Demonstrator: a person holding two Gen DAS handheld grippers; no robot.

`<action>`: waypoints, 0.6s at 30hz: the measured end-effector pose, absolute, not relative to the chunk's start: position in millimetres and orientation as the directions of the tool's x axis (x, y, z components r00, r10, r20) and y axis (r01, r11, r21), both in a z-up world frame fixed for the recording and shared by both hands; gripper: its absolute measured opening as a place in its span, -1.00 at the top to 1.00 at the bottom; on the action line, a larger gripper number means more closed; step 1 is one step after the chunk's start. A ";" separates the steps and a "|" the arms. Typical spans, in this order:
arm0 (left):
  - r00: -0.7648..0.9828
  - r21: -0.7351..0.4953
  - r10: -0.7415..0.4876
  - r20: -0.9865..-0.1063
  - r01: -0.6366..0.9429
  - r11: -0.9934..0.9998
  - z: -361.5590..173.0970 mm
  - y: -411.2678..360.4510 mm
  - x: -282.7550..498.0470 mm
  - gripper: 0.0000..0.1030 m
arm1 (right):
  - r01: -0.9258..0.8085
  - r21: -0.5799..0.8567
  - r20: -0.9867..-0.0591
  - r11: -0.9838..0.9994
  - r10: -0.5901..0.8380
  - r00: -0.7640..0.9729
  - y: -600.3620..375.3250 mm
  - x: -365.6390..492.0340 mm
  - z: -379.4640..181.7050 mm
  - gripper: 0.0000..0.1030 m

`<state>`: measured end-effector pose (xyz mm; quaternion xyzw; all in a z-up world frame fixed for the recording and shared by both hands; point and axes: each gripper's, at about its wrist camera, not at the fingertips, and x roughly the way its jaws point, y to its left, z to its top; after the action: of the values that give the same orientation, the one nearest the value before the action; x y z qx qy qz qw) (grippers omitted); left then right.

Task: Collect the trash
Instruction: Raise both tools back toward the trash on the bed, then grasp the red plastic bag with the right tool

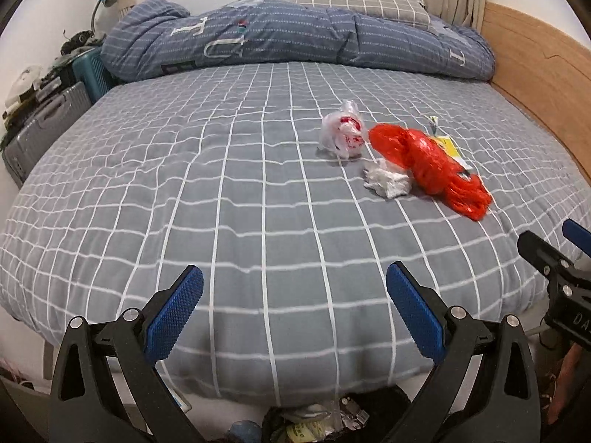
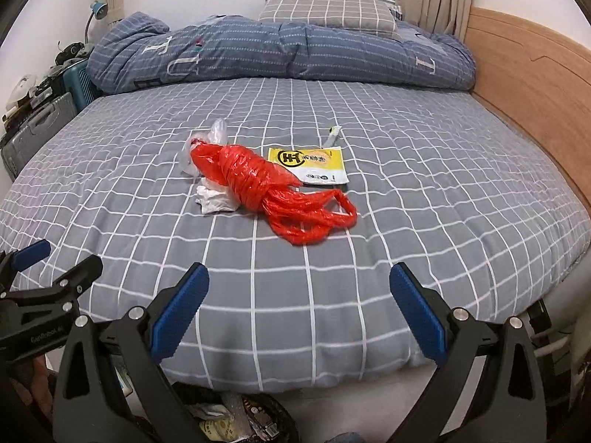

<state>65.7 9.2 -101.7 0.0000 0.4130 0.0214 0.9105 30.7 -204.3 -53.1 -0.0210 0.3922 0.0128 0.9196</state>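
Both grippers, left gripper (image 1: pixel 294 282) and right gripper (image 2: pixel 298 280), hovered with fingers spread empty; red bag (image 2: pixel 258 181) lay lengthwise ahead, nearer the right.

Open bed ahead, clutter mid-right

Bare bed (image 2: pixel 258 295) lies before the red bag (image 2: pixel 255 177); the folded quilt (image 2: pixel 280 51) blocks the far end.

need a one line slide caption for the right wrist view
Open right gripper faces a checked bed holding a red plastic bag, yellow packet and crumpled tissue.
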 end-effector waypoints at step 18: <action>0.652 0.035 0.055 -0.756 -0.045 0.998 -106.0 26.7 148.3 -0.89 | -0.071 -0.014 -0.737 0.997 0.037 0.675 -190.5 113.8 -65.2 -0.83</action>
<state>148.3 26.7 -106.0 0.0065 0.4164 0.0275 0.9087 113.8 -190.5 -65.2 -0.0205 0.4020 0.0295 0.9149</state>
